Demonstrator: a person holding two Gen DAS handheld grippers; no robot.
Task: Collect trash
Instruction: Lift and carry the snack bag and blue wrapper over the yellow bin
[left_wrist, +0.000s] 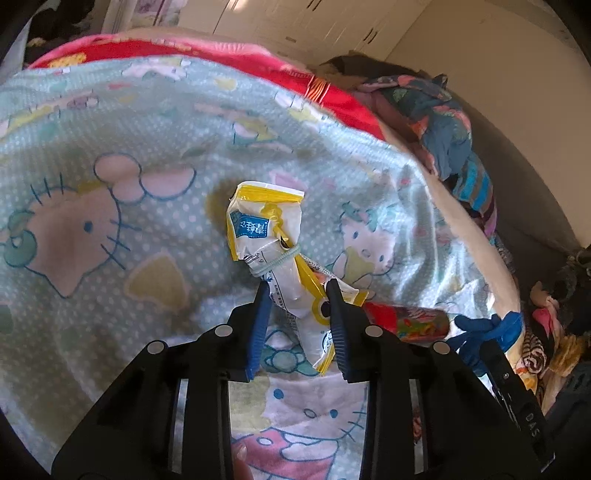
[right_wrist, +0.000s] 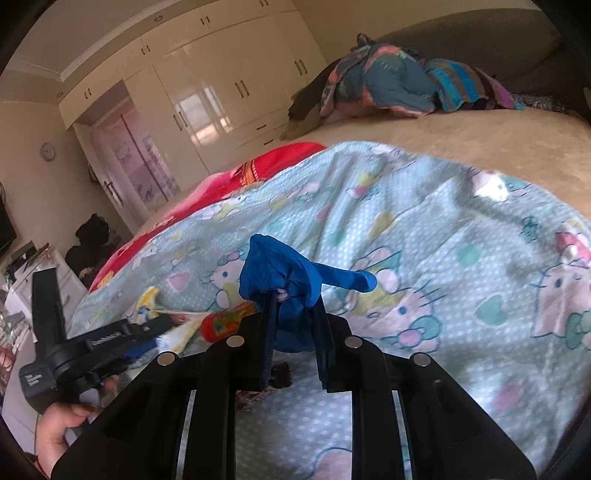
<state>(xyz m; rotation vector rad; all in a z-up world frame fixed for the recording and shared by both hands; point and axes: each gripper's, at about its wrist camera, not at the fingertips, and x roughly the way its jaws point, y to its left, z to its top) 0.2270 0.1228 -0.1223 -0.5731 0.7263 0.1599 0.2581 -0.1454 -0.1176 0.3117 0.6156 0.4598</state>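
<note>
A crumpled white and yellow snack wrapper (left_wrist: 266, 229), tied round with a hair band, lies on the teal cat-print blanket (left_wrist: 110, 177). My left gripper (left_wrist: 298, 291) is shut on its lower part, with both blue pads against the plastic. In the right wrist view my right gripper (right_wrist: 295, 301) is shut on a crumpled blue glove (right_wrist: 280, 273), one finger of which sticks out to the right. A red printed wrapper (left_wrist: 402, 321) lies just right of the left gripper. The blue glove (left_wrist: 480, 328) also shows there, at the right edge.
The blanket (right_wrist: 461, 236) covers a beige bed, with a red cloth (right_wrist: 258, 166) behind it. A heap of clothes (right_wrist: 399, 81) lies at the headboard. The red wrapper (right_wrist: 221, 321) and a hand (right_wrist: 59, 428) on the left gripper's handle show at lower left. Cream wardrobes (right_wrist: 221, 92) line the far wall.
</note>
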